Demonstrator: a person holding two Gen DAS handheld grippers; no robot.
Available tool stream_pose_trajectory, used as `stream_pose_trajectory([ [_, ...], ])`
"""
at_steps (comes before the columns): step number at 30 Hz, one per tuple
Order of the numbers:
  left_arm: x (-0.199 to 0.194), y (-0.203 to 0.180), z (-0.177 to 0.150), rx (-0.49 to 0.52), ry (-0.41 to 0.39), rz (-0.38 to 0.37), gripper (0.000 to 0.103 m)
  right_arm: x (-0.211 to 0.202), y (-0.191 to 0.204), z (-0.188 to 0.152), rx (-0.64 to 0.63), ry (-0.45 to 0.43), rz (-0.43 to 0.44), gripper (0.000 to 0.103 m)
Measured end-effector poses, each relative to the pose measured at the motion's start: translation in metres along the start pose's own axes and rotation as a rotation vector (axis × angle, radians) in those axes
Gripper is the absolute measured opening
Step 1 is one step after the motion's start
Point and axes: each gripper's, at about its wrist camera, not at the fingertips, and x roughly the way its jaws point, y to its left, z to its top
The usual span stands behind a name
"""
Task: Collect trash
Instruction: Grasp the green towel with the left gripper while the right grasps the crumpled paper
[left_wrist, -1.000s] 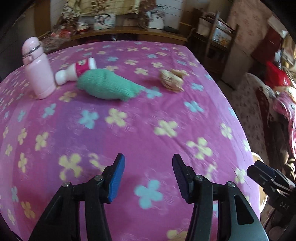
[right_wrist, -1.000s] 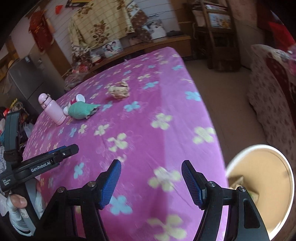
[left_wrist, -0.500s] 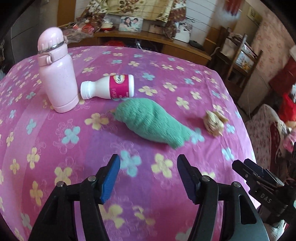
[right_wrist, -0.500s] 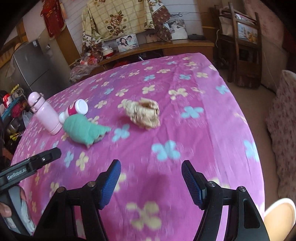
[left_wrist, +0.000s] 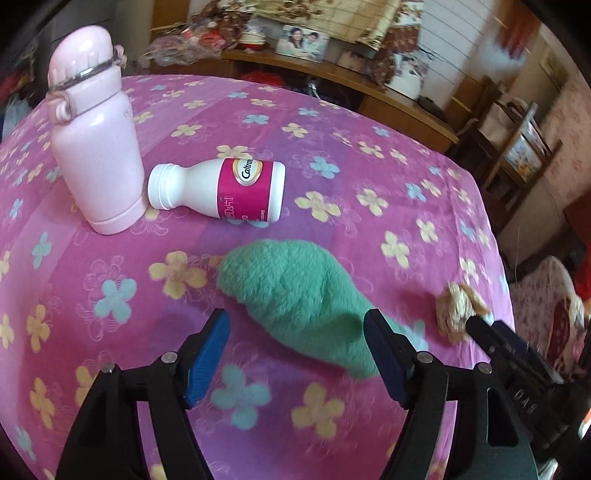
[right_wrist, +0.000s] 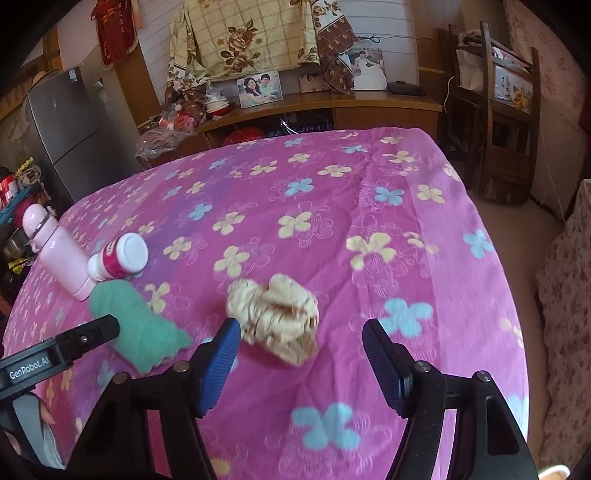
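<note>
1. Between the spread jaws of the right gripper (right_wrist: 299, 354), at lower centre of the right wrist view, the crumpled paper (right_wrist: 275, 321) lies on the pink floral surface (right_wrist: 369, 206), not yet pinched.
2. Both jaws should be lowered around the wad before being closed.
3. The left gripper (left_wrist: 295, 350), whose jaws have just been opening, is spread over the green cloth (left_wrist: 295, 295); nothing is pinched.
4. The white bottle (left_wrist: 218, 190) at upper left should be judged next.

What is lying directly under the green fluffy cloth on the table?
Around the green fluffy cloth only the pink flowered tablecloth shows, so it seems to lie on that. Anything beneath the cloth is covered and cannot be seen.
</note>
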Motion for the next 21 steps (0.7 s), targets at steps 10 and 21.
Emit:
stream_pose_trajectory([
  [10, 0.025, -0.004, -0.002, -0.048, 0.013, 0.040, 0.076, 0.022, 0.007, -0.002, -0.013, -0.016, 0.084, 0.038],
  [21, -0.016, -0.005, -0.029, 0.134, 0.022, -0.070, 0.042, -0.025, 0.010, -0.023, 0.006, -0.058, 0.137, 0.034],
])
